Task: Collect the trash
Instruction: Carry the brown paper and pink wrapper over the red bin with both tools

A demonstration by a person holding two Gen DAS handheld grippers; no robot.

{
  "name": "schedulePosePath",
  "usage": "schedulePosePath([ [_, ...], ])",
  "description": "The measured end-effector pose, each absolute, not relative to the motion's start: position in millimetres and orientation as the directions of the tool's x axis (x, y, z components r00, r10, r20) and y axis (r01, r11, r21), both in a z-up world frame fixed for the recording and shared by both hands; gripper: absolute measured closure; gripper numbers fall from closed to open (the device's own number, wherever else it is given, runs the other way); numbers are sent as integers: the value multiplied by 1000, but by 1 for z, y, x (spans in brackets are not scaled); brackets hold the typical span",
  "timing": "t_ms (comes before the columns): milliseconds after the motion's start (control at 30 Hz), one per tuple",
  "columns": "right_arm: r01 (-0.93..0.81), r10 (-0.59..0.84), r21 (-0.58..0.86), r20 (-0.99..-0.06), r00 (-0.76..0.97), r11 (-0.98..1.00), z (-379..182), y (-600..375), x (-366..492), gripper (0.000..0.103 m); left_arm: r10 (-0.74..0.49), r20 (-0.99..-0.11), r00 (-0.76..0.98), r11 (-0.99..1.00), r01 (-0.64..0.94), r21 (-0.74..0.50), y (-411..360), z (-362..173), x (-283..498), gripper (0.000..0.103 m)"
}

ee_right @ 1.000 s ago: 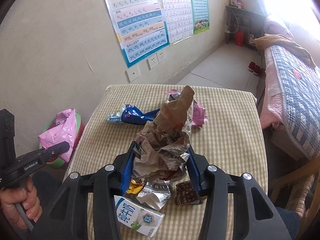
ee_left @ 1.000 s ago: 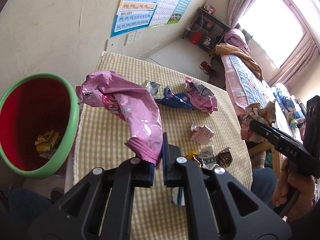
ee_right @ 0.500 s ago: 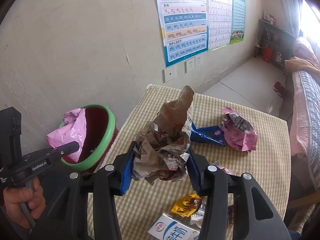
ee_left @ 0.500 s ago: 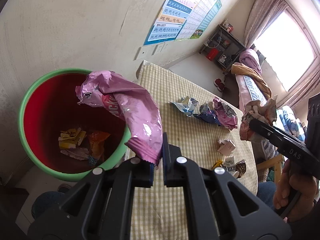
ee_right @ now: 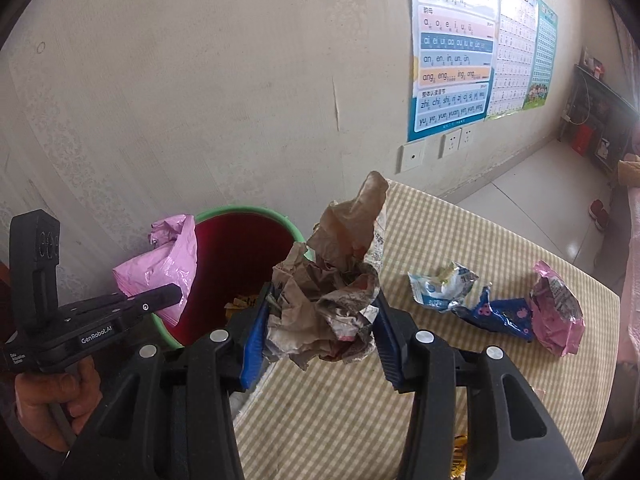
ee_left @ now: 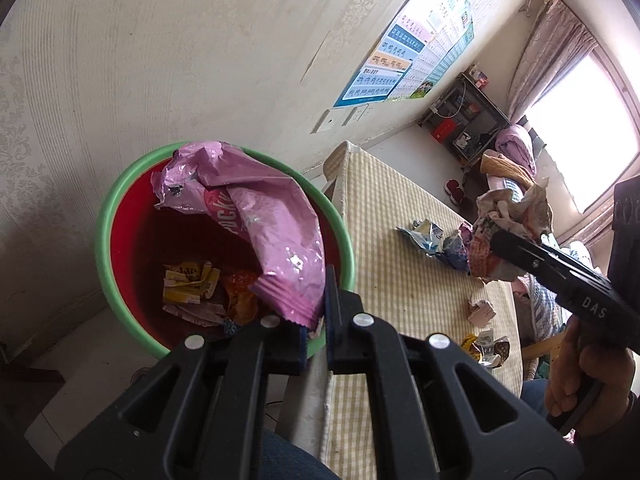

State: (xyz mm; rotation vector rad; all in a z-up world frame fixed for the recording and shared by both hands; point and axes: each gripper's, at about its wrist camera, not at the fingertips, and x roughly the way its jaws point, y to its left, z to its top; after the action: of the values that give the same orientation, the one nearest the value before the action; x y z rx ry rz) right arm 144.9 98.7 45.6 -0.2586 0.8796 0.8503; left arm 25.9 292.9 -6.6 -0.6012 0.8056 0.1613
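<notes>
A: What has the left gripper (ee_left: 316,322) got?
B: Its fingers are pinched nearly together on a pink bag (ee_left: 260,224), which rises from them over the bin (ee_left: 105,216)
A: And the right gripper (ee_right: 320,332)?
B: Part open, clamped on a paper wad (ee_right: 328,300) bulging above its fingers; bin beyond the left finger, table (ee_right: 440,380) under the right

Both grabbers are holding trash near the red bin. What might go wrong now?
1. The crumpled brown paper in the right gripper hangs over the table edge, not clearly over the bin. Dropped now, it might land on the table or floor.
2. The pink bag is long and pinched only by its end in the left gripper. It may catch on the bin's green rim when let go.
</notes>
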Motion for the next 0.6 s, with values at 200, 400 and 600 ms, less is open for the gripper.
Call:
schedulePosePath([
  [200,-782,558,139,-776,296,608,35,142,141,57,-98,-722,685,818,-357,-450,316,-16,17,98],
  [400,-808,558,146,-791,251,571,18,179,139,57,-142,-719,681,815,-332,-475,332,-31,16,98],
  [600,-820,545,153,-810,216,552,-2,205,140,57,-170,-723,670,805,-328,-494,345,-49,18,98],
])
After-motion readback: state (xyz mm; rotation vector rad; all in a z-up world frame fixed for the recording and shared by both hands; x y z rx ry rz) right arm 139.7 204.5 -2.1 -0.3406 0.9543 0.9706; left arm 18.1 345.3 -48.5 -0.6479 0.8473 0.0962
